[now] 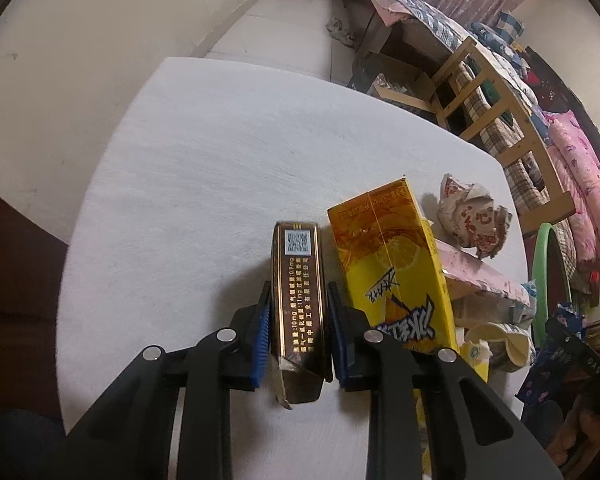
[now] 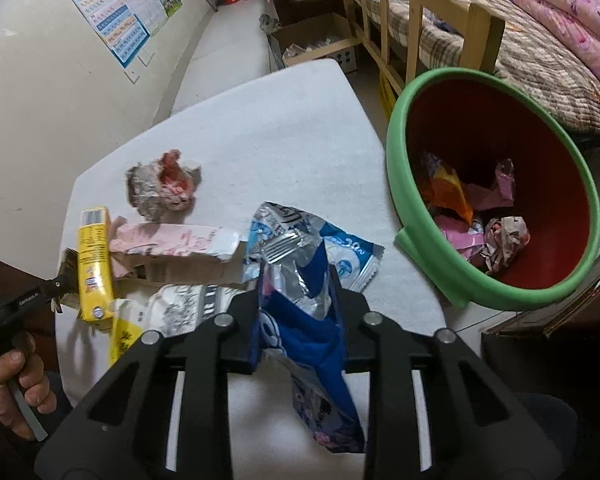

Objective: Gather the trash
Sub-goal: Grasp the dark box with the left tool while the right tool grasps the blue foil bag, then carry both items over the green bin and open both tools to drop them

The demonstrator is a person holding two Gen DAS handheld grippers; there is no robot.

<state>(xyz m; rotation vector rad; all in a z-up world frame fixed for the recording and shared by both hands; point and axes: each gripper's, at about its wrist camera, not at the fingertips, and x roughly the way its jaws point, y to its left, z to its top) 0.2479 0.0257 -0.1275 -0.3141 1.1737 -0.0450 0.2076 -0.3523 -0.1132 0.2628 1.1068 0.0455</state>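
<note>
My left gripper (image 1: 298, 296) is shut on a brown cigarette box (image 1: 299, 292) that lies on the white table (image 1: 200, 160). A yellow drink carton (image 1: 392, 268) lies just right of it. My right gripper (image 2: 296, 276) is shut on a blue snack wrapper (image 2: 304, 320) above the table (image 2: 280, 128), left of the red bin with a green rim (image 2: 580, 184), which holds several wrappers. A crumpled paper ball (image 2: 162, 186), a pink torn box (image 2: 172, 242), a silver and blue wrapper (image 2: 320, 244) and the yellow carton (image 2: 94, 260) lie on the table.
A crushed paper cup (image 1: 500, 344) lies near the table's right edge. A wooden bed frame (image 2: 400, 20) with pink bedding stands behind the bin. A cardboard box (image 2: 320, 40) sits on the floor beyond the table. A wall with posters (image 2: 120, 12) is at the left.
</note>
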